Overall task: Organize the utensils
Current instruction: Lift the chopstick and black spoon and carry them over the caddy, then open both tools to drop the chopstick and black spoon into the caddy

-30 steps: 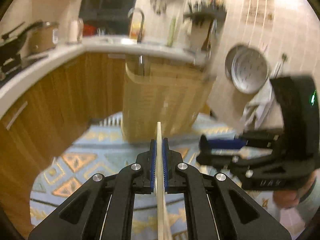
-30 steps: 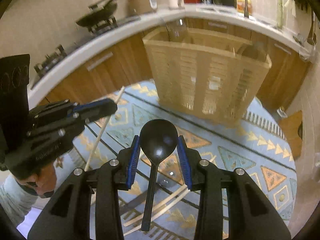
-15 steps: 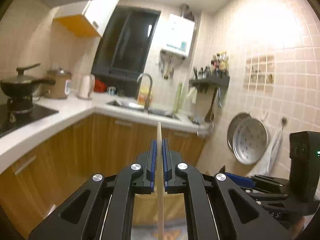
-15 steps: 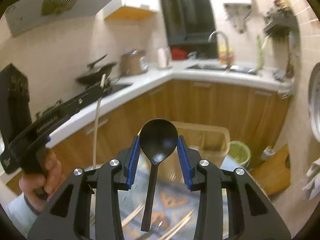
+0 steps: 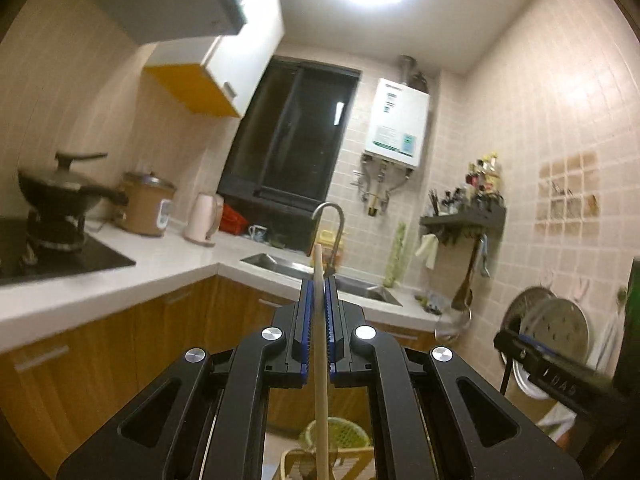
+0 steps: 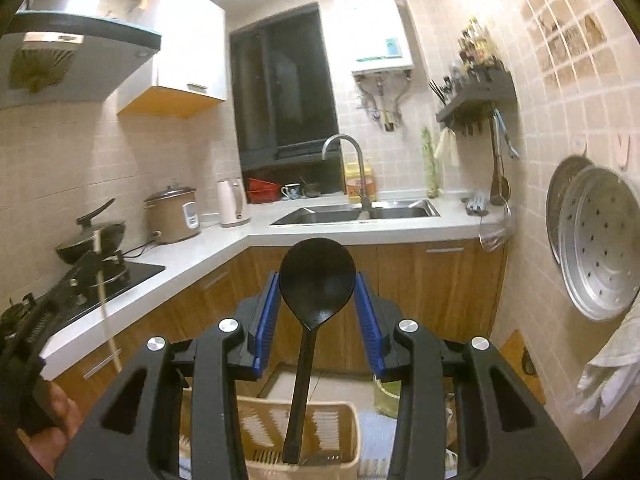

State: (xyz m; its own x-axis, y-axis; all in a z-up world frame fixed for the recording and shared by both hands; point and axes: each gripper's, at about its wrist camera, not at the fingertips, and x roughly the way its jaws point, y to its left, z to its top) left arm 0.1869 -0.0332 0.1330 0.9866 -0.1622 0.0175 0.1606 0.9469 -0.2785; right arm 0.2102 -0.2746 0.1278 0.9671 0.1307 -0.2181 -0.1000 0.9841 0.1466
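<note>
My left gripper (image 5: 319,286) is shut on a pale wooden chopstick (image 5: 321,360), which stands upright between the blue pads and pokes out above them. My right gripper (image 6: 316,294) is shut on a black plastic spoon (image 6: 317,276): the pads press on the sides of its bowl and the handle hangs down toward the camera. Both grippers point roughly level at the kitchen's sink corner. In the right wrist view the left gripper (image 6: 86,262) and its chopstick (image 6: 102,292) show at the left edge, held by a hand (image 6: 48,436). The right gripper's finger (image 5: 520,350) shows at the right of the left wrist view.
A white L-shaped counter (image 6: 400,228) carries a sink (image 6: 356,212), kettle and rice cooker (image 6: 172,216); a wok (image 6: 92,240) sits on the stove. A dark wall shelf (image 6: 476,92) holds utensils and bottles. Steamer trays (image 6: 596,240) hang at right. A wicker basket (image 6: 296,420) stands on the floor below.
Both grippers have risen and tilted up from the rug and basket to face the counter and wall. The chopstick and the spoon stay gripped as before.
</note>
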